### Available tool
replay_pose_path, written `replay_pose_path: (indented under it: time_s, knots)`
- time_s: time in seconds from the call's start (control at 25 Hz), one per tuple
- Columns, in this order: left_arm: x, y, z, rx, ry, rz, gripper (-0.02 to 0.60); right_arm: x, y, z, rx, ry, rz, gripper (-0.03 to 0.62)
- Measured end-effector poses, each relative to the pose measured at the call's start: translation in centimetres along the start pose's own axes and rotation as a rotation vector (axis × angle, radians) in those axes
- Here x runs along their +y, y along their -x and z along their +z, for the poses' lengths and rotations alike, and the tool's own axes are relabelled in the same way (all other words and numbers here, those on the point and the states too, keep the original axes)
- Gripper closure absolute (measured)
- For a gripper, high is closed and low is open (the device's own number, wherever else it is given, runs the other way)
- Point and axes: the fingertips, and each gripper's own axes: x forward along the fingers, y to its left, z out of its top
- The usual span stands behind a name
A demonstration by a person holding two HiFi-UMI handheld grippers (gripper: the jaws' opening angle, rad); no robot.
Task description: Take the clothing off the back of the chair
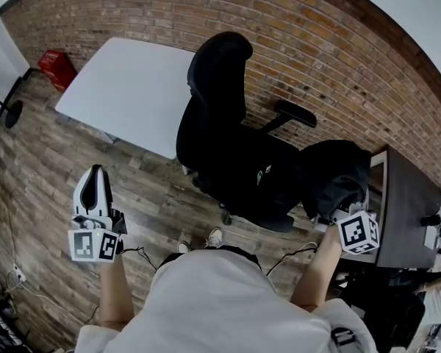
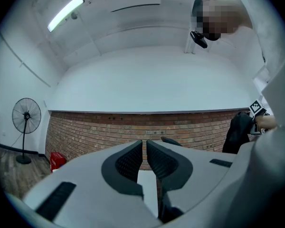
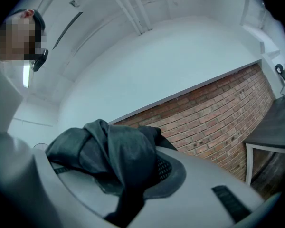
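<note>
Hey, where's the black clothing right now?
In the head view the black clothing is at the right, bunched in the right gripper, whose fingers are shut on it, between the black office chair and the dark desk.

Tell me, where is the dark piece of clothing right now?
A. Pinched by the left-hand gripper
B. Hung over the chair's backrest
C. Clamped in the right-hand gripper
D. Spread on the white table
C: the right gripper view shows the dark clothing bunched up and caught between the closed jaws of the right gripper, while the left gripper has nothing between its jaws.
</note>
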Motion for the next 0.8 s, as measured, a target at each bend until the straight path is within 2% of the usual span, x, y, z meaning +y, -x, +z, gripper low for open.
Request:
replay_pose_path:
  time_s: [0.2, 0.4, 0.8]
  knots:
    - [-0.8, -0.7, -0.1, 0.007, -0.007, -0.021, 0.534, 0.2, 0.4, -0.8, 0.026, 0.052, -0.016, 0.546]
    - [-2.2, -1.3, -0.3, 0.013, -0.025, -0.044, 0.534, 0.6, 1.1, -1.0, 0.047, 0.094, 0.006, 0.546]
    - [-2.4, -1.0, -0.5, 0.014, -0.014, -0.054, 0.534, 2.3, 1.5, -1.5, 0.060, 0.091, 0.044, 0.545]
